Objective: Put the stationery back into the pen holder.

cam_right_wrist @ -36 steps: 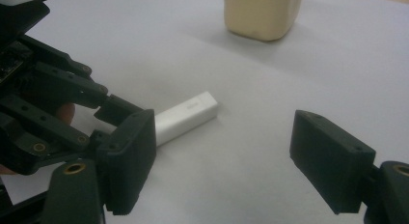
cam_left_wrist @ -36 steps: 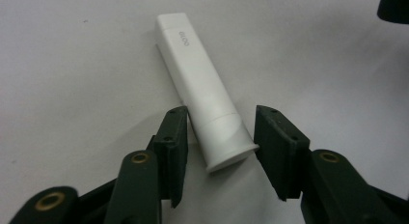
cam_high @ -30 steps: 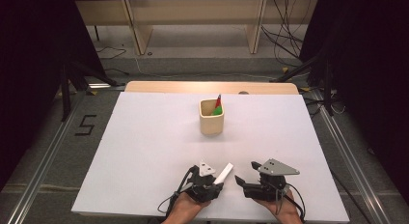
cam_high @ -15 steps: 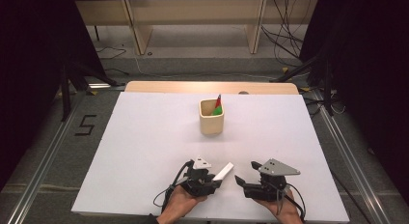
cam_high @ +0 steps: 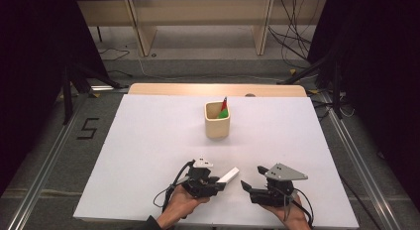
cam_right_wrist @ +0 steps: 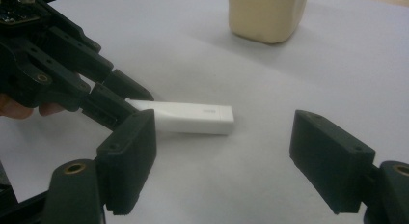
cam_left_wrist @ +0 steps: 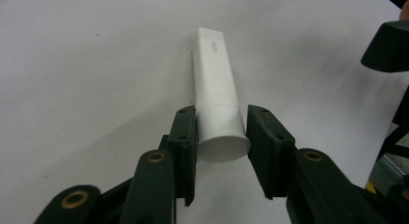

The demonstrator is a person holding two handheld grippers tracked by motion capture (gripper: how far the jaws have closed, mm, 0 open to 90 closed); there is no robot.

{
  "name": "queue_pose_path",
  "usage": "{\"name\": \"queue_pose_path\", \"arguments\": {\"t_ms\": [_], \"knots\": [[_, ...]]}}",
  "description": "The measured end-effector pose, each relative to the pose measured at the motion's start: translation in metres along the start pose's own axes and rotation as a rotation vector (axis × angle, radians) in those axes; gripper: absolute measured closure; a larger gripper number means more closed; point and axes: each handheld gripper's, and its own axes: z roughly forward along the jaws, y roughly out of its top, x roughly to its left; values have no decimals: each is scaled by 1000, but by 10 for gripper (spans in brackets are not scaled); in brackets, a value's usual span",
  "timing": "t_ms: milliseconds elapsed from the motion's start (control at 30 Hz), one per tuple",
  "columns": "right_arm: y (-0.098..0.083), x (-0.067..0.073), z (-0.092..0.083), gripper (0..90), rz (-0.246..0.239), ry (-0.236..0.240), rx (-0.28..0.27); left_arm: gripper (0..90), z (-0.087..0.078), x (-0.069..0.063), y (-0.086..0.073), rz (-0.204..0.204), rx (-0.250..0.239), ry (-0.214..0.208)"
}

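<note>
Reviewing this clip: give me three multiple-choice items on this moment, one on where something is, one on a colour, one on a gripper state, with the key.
1. Where does the beige cup stand relative to the two grippers?
A. Farther up the white table, beyond them
B. Between them
C. On the floor

2. What colour is the tube in the left gripper?
A. Red
B. White
C. Black

3. How do the jaws of the right gripper stand?
A. Shut on the tube
B. Shut on the cup
C. Open, with nothing between them

Key: 1 A, the high view shows the cup past both grippers; 2 B, the left gripper view shows a white tube clamped at its wide end; 3 C, the right gripper view shows its pads wide apart over bare table.
</note>
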Motion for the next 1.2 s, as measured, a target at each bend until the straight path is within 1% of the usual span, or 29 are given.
{"name": "queue_pose_path", "arguments": {"t_ms": [233, 300, 333, 433, 567, 600, 733, 833, 867, 900, 1000, 1033, 1200], "knots": [[0, 1, 0, 256, 1, 0, 1, 650, -5, 5, 3, -8, 5, -23], [0, 1, 1, 256, -2, 2, 3, 650, -7, 7, 5, -20, 4, -34], [0, 1, 0, 257, -3, 2, 4, 650, -8, 7, 5, -13, 3, -33], [0, 1, 1, 256, -3, 3, 3, 650, -11, 9, 7, -25, -3, -42], [0, 1, 1, 256, -5, 6, 4, 650, -15, 11, 9, -24, -4, -52], [0, 1, 1, 257, -4, 7, 4, 650, -16, 12, 10, -31, -13, -53], [0, 1, 1, 256, -4, 9, 2, 650, -25, 14, 14, -27, -21, -64], [0, 2, 1, 256, 0, 12, 4, 650, -33, 15, 18, -33, -44, -71], [0, 2, 1, 256, 3, 22, 4, 650, -37, 16, 19, -35, -56, -72], [0, 2, 2, 256, 16, 34, 0, 650, -39, 17, 20, -36, -63, -74], [0, 3, 2, 256, 15, 35, 0, 650, -47, 19, 24, -41, -90, -75], [0, 2, 2, 256, 22, 41, -3, 650, -50, 19, 25, -39, -98, -74], [0, 2, 5, 255, 104, 107, -18, 650, -61, 21, 27, -33, -135, -82]]}}
